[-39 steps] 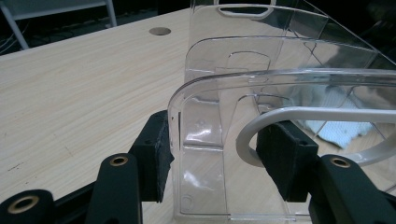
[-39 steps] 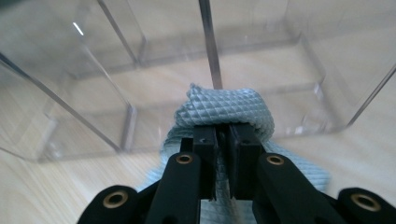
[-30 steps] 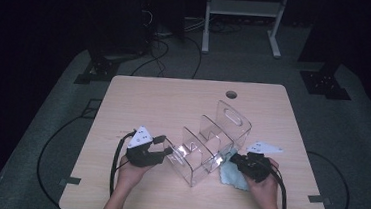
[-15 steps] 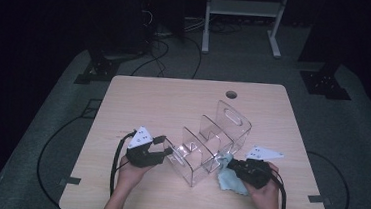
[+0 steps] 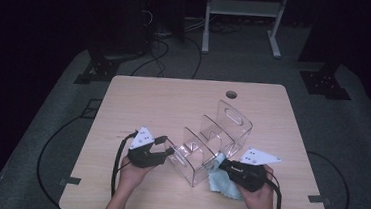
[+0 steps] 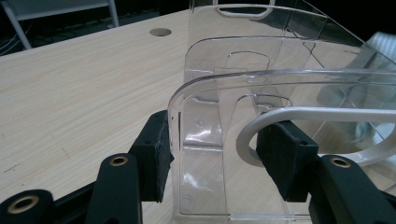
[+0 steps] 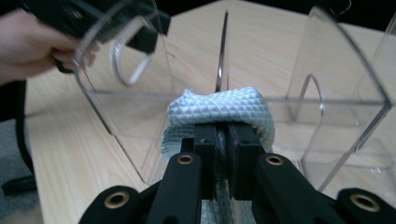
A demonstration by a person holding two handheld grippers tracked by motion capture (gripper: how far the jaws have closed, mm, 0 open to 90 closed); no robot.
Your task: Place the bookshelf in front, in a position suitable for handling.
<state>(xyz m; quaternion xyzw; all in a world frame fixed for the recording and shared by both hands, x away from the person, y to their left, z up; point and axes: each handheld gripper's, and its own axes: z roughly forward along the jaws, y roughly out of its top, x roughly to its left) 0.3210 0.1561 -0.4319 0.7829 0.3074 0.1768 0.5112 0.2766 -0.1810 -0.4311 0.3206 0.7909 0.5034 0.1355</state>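
Observation:
A clear acrylic organizer (image 5: pixel 221 132) with upright dividers stands in the middle of the wooden table (image 5: pixel 163 103). My left gripper (image 5: pixel 169 150) is open at its near left end. In the left gripper view the jaws (image 6: pixel 219 156) straddle the corner of the organizer's end wall (image 6: pixel 243 60): one pad (image 6: pixel 156 158) is outside against the side wall, the other by the handle cutout. My right gripper (image 5: pixel 223 163) is shut on a light blue waffle cloth (image 5: pixel 220 181). The bunched cloth (image 7: pixel 219 107) presses against the organizer's side wall above the shut jaws (image 7: pixel 223 140).
A round cable hole (image 5: pixel 231 94) sits near the table's far edge. Cables trail from both grippers off the near edge. The person's other hand (image 7: pixel 28 46) appears at the upper left of the right gripper view. Dark floor and a metal stand lie beyond the table.
The right gripper with the cloth has shifted slightly toward the near edge along the organizer's side. The left gripper has stayed at the organizer's end.

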